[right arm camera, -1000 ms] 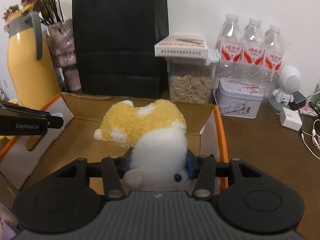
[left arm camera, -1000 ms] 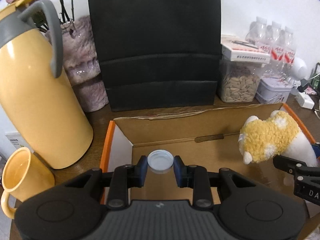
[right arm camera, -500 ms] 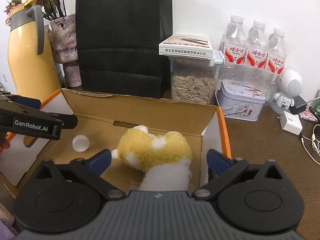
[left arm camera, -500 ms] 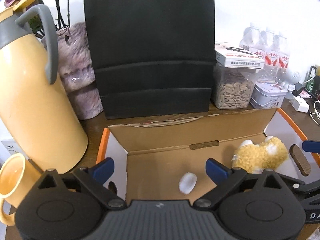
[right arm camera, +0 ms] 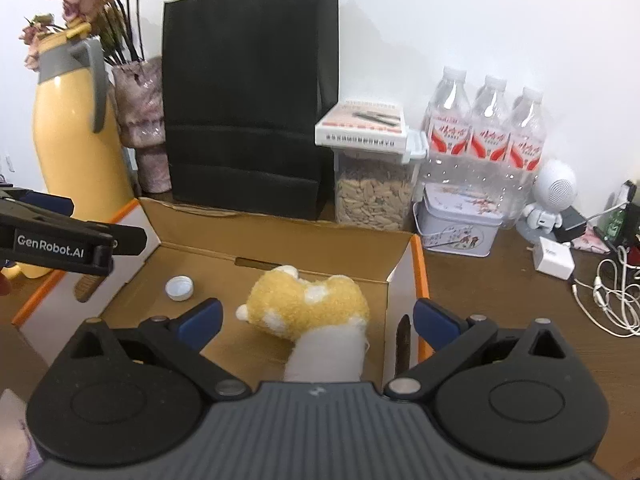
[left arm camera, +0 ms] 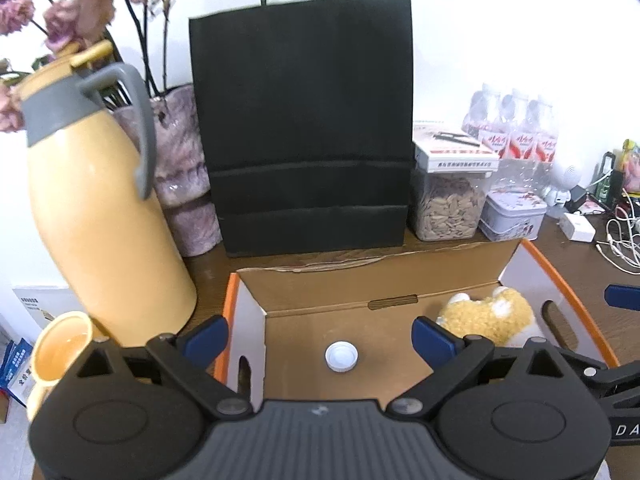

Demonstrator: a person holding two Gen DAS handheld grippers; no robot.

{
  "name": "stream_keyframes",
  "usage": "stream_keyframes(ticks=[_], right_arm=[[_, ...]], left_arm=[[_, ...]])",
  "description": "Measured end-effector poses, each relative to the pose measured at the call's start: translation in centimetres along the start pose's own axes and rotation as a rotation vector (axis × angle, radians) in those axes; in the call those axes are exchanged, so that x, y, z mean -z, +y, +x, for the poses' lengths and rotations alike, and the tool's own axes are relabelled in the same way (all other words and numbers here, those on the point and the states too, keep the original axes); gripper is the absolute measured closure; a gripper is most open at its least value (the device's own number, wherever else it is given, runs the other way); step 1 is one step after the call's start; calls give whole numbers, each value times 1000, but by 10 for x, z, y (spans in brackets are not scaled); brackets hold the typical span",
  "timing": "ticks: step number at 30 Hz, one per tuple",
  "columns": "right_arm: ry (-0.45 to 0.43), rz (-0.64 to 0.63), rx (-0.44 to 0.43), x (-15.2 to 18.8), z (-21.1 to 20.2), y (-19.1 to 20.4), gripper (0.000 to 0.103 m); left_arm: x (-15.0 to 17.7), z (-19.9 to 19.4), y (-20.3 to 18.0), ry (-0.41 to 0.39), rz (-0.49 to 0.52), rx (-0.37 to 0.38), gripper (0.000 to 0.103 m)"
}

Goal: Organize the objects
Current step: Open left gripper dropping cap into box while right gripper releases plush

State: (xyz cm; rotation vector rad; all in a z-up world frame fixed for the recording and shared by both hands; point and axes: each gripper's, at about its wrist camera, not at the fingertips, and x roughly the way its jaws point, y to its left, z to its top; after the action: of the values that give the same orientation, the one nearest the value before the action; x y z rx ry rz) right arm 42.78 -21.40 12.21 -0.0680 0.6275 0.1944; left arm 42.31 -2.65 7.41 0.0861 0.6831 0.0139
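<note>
Both things are down in the cardboard box now, so the step in hand looks like the withdrawal — and the way to do it well is to lift each gripper straight up and back toward the near edge, jaws kept wide, so no finger drags across the box wall or catches the toy's fur on the way out. The white bottle cap lies flat on the box floor, left of middle, open side up as far as I can tell; the yellow and white plush toy lies on its side toward the right end, close to the right wall, well apart from the cap. The left gripper has its blue-padded fingers spread wide, and they have just been opening; the cap sits below and between them, touching neither pad. The right gripper is spread just as wide, also freshly opened — the toy's white lower half runs back under its body, but neither pad presses on it. Nothing is held by either one. The yellow jug stands close by the box's left end, so I would keep the left gripper from swinging out that way.
</note>
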Motion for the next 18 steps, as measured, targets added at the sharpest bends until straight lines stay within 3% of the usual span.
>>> stream_keyframes(ticks=[8,18], right_arm=[[-34,-6,6,7,-53,14,0],[-51,-29,4,37,-117,33,0]], left_arm=[[16,-52,2,-23,-11,4,5],[64,-120,13,-47,-16,10,4]])
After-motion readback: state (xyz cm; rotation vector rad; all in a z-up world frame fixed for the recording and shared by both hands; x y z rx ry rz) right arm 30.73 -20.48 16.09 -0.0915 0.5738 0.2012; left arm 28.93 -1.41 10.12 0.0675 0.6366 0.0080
